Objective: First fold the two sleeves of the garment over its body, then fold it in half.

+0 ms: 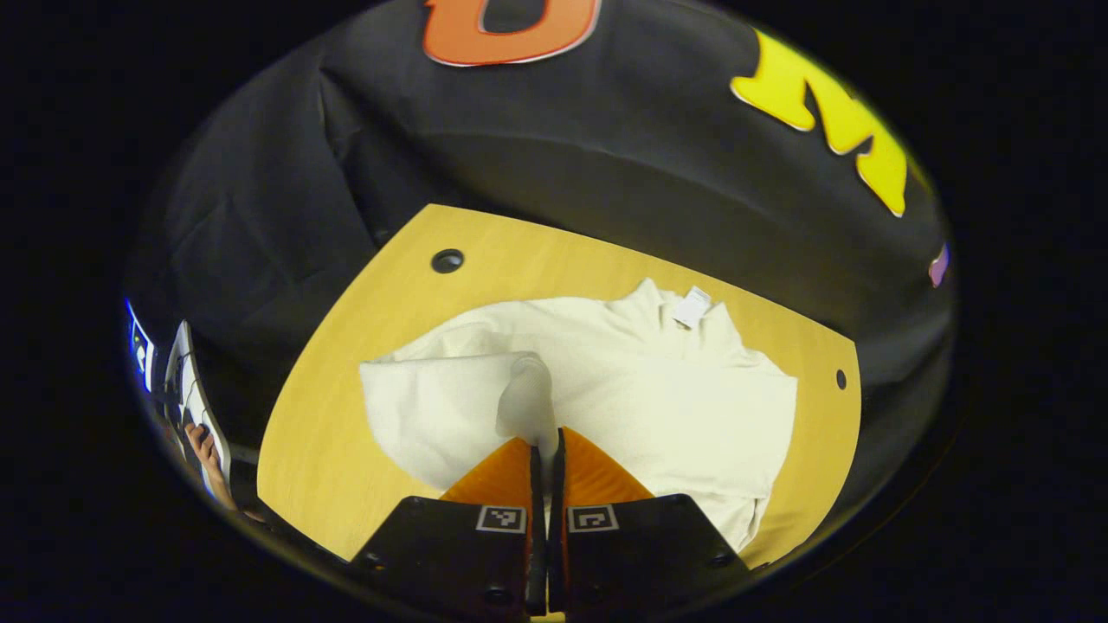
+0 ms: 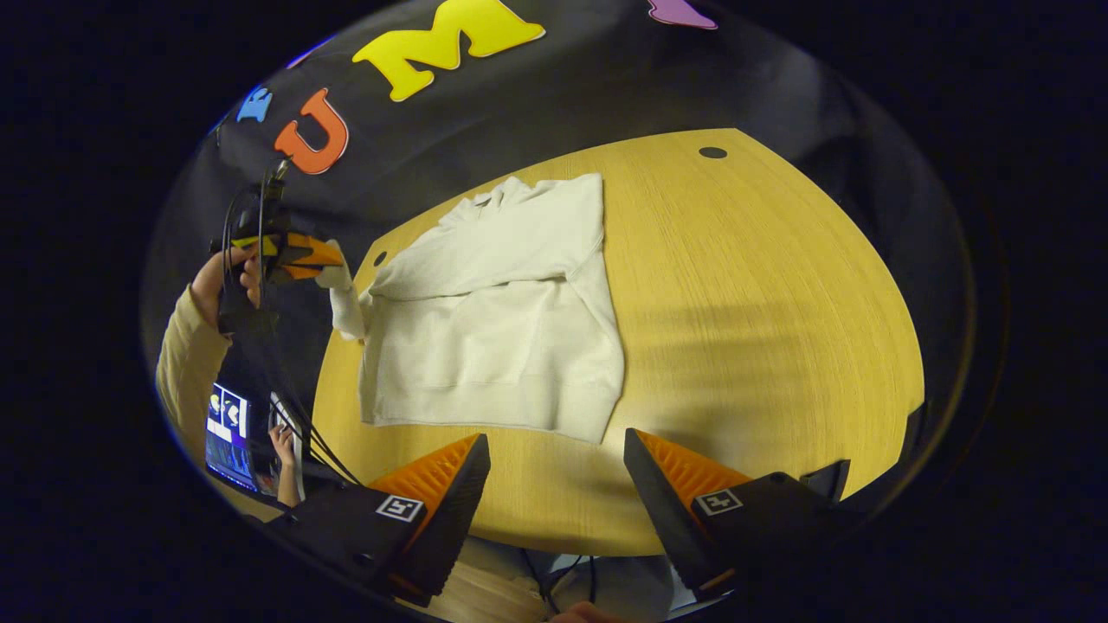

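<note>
A white long-sleeved garment (image 1: 675,407) lies flat on the wooden table (image 1: 329,450), collar and neck tag (image 1: 692,305) at the far side. My left gripper (image 1: 545,443) is shut on the cuff of one sleeve (image 1: 528,389) and holds it lifted above the garment. In the right gripper view the garment (image 2: 493,337) lies left of centre, with the other sleeve (image 2: 519,255) lying folded across its chest. There the left gripper (image 2: 303,255), in a hand (image 2: 221,281), holds the cuff (image 2: 339,281) up off the table's left edge. My right gripper (image 2: 556,439) stands open above the near table edge, just below the garment's hem.
The table (image 2: 762,303) has a wide bare stretch right of the garment and small round holes (image 2: 712,152) (image 1: 447,260) near its corners. A lit screen (image 2: 227,428) with a person's hand (image 2: 281,441) by it sits beyond the left edge.
</note>
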Demonstrator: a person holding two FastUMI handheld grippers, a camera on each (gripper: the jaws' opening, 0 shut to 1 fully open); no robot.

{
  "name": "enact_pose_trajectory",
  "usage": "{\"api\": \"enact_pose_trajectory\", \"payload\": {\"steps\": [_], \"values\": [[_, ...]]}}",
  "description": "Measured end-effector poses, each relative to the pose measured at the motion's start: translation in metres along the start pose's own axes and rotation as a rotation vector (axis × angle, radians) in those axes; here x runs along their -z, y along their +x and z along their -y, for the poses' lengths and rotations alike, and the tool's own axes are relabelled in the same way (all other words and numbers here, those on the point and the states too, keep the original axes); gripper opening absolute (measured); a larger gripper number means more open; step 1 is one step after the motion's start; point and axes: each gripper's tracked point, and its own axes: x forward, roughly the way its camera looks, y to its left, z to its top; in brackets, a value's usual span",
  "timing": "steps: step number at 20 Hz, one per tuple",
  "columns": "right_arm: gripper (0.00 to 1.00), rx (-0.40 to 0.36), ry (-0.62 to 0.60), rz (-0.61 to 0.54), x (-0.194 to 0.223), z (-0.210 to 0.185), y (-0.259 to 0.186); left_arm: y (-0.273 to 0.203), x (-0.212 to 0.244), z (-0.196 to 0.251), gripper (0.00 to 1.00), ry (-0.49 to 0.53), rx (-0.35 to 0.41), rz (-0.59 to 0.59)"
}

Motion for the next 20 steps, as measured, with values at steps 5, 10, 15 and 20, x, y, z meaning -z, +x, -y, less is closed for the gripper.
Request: {"api": "enact_pose_trajectory", "payload": {"steps": [5, 10, 15, 20], "values": [[0.98, 0.011, 0.015, -0.030, 0.017, 0.013, 0.000, 0.026, 0.015, 0.125, 0.04, 0.127, 0.101, -0.023], [0.98, 0.042, 0.046, -0.053, 0.020, 0.036, 0.001, 0.044, 0.044, 0.222, 0.04, 0.219, 0.162, -0.054], [0.94, 0.063, 0.034, -0.074, 0.028, 0.057, -0.001, 0.053, 0.063, 0.278, 0.05, 0.225, 0.184, -0.091], [0.98, 0.064, 0.047, -0.064, 0.025, 0.079, -0.005, 0.065, 0.071, 0.293, 0.22, 0.116, 0.251, -0.118]]}}
